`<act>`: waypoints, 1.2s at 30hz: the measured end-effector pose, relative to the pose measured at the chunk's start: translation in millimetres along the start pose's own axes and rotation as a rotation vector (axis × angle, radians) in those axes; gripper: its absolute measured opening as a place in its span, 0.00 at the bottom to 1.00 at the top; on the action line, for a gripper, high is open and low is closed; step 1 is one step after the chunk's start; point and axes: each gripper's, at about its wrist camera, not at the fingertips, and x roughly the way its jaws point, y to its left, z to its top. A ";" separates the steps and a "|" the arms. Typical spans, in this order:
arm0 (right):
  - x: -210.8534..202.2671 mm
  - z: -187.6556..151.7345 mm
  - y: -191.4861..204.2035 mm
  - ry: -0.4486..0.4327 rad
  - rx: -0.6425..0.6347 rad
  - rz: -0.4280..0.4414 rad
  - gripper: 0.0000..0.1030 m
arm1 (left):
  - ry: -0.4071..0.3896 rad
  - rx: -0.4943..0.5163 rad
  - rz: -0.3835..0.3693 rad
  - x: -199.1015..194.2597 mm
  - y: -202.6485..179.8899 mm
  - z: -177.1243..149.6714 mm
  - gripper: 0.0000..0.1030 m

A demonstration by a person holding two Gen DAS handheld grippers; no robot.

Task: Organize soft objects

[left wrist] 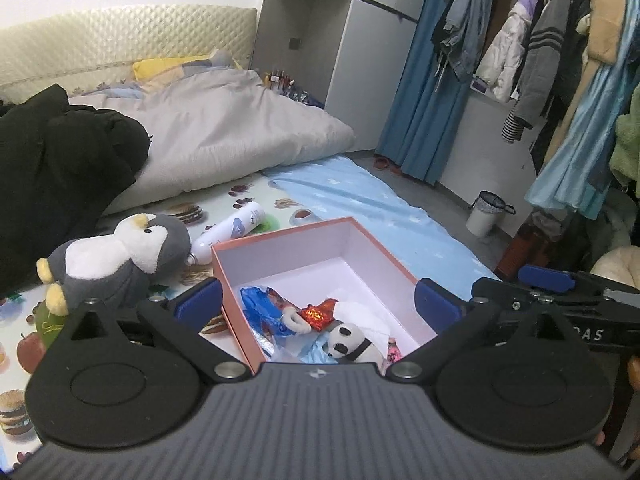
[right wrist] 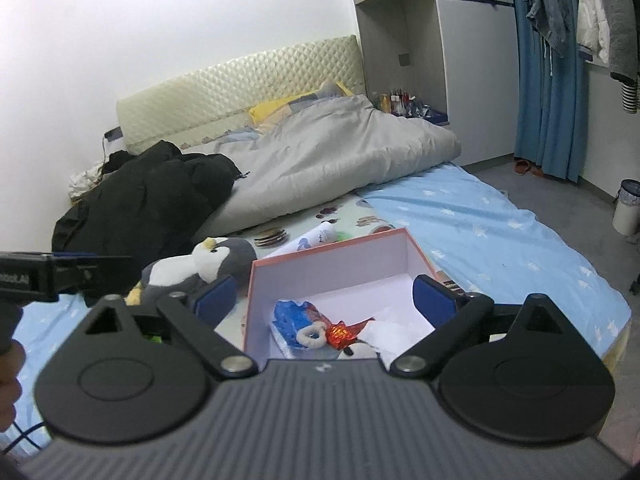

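Penguin plush [left wrist: 120,258] lies on its side on the bed [left wrist: 280,216], just left of the pink box [left wrist: 320,272] and outside it — that one, I judge, is left to put away. Beside its head lies a white bottle [left wrist: 232,232], hard and probably no concern of mine. Inside the box I count what looks done: a small panda plush [left wrist: 352,342] at the near end, a little white fuzzy ring [left wrist: 296,322], a blue crinkled bag [left wrist: 260,312], a red foil wrapper [left wrist: 320,312] and something white and folded [left wrist: 368,316]. So the task seems well along, with the penguin the one soft toy I can see waiting.

My left gripper [left wrist: 320,304] hovers above the near end of the box, jaws wide, holding nothing, tilted down toward the contents. My right gripper [right wrist: 324,300] hangs just beside it, over the same end of the box — jaws wide as well, nothing between them. Each shows at the edge of the other's view, level and near.
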 end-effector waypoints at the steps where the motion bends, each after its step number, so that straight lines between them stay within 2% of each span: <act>1: -4.3 -3.6 2.6 -0.005 -0.003 -0.002 0.94 | -0.002 -0.005 0.009 -3.8 -0.3 -3.9 1.00; 11: -27.1 -42.0 18.5 -0.023 0.001 -0.013 0.94 | 0.002 -0.041 -0.017 -21.5 -1.7 -40.8 1.00; 22: -23.8 -70.9 22.8 -0.006 0.013 -0.031 0.94 | 0.024 -0.036 0.013 -25.1 -4.3 -79.8 1.00; 26: -22.0 -74.9 23.6 -0.007 0.014 -0.028 0.94 | 0.037 -0.055 0.018 -20.6 -0.2 -86.7 1.00; 28: -20.3 -76.9 22.6 -0.002 0.024 -0.027 1.00 | 0.044 -0.053 0.023 -18.3 0.5 -88.1 1.00; 36: -13.7 -80.9 18.1 0.019 0.035 -0.044 1.00 | 0.042 -0.046 0.025 -15.8 0.4 -88.8 1.00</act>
